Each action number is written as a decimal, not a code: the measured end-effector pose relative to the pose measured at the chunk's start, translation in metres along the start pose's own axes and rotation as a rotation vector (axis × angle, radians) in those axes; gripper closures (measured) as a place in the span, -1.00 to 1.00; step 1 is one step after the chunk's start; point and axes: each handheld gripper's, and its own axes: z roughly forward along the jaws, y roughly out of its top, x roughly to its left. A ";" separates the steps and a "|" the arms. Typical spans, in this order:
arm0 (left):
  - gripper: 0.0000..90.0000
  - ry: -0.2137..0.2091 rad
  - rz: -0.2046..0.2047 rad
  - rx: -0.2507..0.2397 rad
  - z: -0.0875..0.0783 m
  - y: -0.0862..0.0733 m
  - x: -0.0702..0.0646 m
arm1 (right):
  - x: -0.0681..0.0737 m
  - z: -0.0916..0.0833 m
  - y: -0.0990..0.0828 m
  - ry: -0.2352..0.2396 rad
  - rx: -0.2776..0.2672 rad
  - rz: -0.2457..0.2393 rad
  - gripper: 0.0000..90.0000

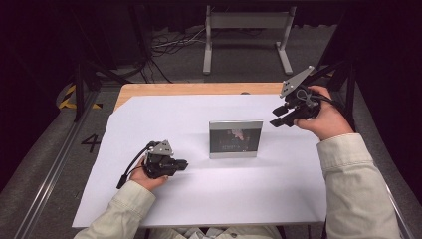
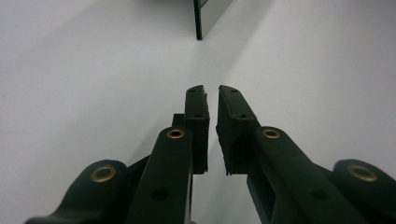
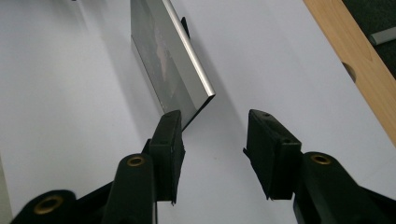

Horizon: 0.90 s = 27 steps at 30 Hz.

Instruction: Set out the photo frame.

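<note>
A silver picture frame (image 1: pixel 235 138) with a dark photo stands upright in the middle of the white sheet (image 1: pixel 164 114). My left gripper (image 1: pixel 183 163) rests low on the sheet to the frame's left, pointing toward it. In the left gripper view its jaws (image 2: pixel 211 91) stand a narrow gap apart with nothing between them, and the frame's edge (image 2: pixel 205 14) is well ahead. My right gripper (image 1: pixel 277 117) hangs in the air to the frame's upper right. Its jaws (image 3: pixel 215 119) are wide apart and empty, with the frame's near corner (image 3: pixel 187 88) just beyond its left jaw.
The white sheet covers a wooden table whose bare edge (image 1: pixel 199 88) runs along the far side and also shows in the right gripper view (image 3: pixel 355 60). A metal stand (image 1: pixel 246 22) and loose cables (image 1: pixel 174 42) are on the floor beyond. Dark frame legs flank the table.
</note>
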 end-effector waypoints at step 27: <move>0.83 0.028 -0.019 -0.008 -0.002 -0.002 0.004 | 0.010 0.029 -0.067 -0.006 -0.064 0.093 0.23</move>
